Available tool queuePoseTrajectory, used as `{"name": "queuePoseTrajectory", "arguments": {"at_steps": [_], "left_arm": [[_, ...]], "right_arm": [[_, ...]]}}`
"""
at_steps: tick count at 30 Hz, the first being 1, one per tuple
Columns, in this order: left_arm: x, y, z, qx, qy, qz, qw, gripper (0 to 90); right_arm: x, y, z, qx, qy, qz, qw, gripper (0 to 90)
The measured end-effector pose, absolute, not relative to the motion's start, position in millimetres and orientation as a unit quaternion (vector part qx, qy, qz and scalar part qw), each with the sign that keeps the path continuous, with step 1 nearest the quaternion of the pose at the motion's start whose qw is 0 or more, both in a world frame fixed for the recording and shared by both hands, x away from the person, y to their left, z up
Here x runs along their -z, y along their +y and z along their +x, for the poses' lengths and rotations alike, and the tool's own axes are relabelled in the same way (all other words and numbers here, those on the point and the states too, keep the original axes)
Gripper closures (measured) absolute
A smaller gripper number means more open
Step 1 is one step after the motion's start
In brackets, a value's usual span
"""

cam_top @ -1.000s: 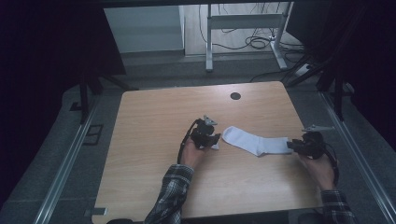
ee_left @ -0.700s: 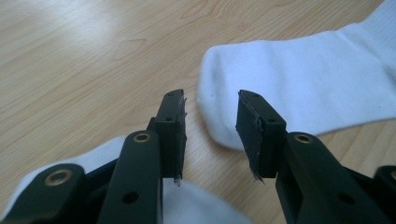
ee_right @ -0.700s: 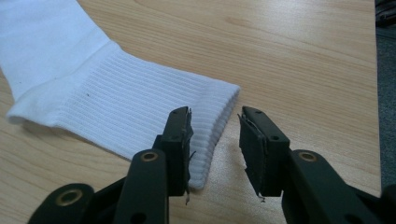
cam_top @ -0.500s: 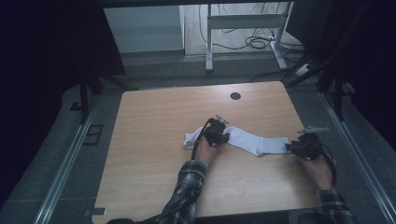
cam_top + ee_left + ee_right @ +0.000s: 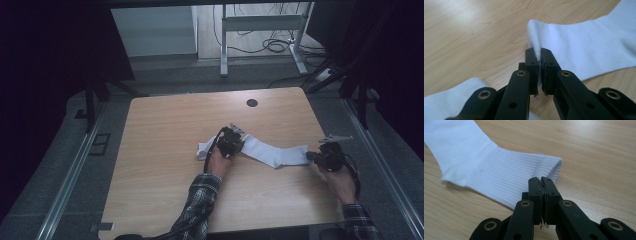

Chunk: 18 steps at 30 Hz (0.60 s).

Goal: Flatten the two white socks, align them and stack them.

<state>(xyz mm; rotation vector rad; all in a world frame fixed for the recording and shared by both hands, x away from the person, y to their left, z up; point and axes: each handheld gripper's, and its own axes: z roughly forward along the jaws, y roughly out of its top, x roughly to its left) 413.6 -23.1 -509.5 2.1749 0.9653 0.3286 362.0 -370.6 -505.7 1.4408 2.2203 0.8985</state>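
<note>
A white sock [image 5: 272,154] lies across the right half of the wooden table [image 5: 160,165]. My left gripper [image 5: 240,145] has just been closing and is shut on a raised fold at the sock's left end [image 5: 584,47]; white fabric shows between the left gripper's [image 5: 540,53] pads. At the other end, my right gripper [image 5: 310,156] has just been closing too. In its own view the right gripper [image 5: 541,181] is shut on the edge of the ribbed cuff [image 5: 506,182]. A second piece of white cloth [image 5: 204,149] lies just left of my left hand, apart from the pinched sock [image 5: 451,97].
A dark round cable hole [image 5: 252,102] sits near the table's far edge. Beyond the table stand a white metal frame [image 5: 223,45] and cables on the floor. Bare wood stretches over the table's left half and along its near edge.
My left hand has shifted right onto the sock's left end, uncovering the white cloth at its left. Both grippers' jaws have closed. The right hand has stayed in place.
</note>
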Motion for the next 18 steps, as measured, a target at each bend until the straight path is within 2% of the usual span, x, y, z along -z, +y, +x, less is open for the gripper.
{"name": "queuePoseTrajectory", "arguments": {"at_steps": [10, 18], "left_arm": [[481.6, 2.7, 387.0, -0.140, 0.363, 0.839, 0.381, 85.3], [469.1, 48.9, 351.8, -0.151, 0.372, 0.832, 0.383, 85.2]], "right_arm": [[480.8, -357.1, 352.7, -0.360, 0.785, 0.471, 0.181, 86.0], [471.0, -326.4, 346.3, -0.378, 0.803, 0.431, 0.161, 85.9]]}}
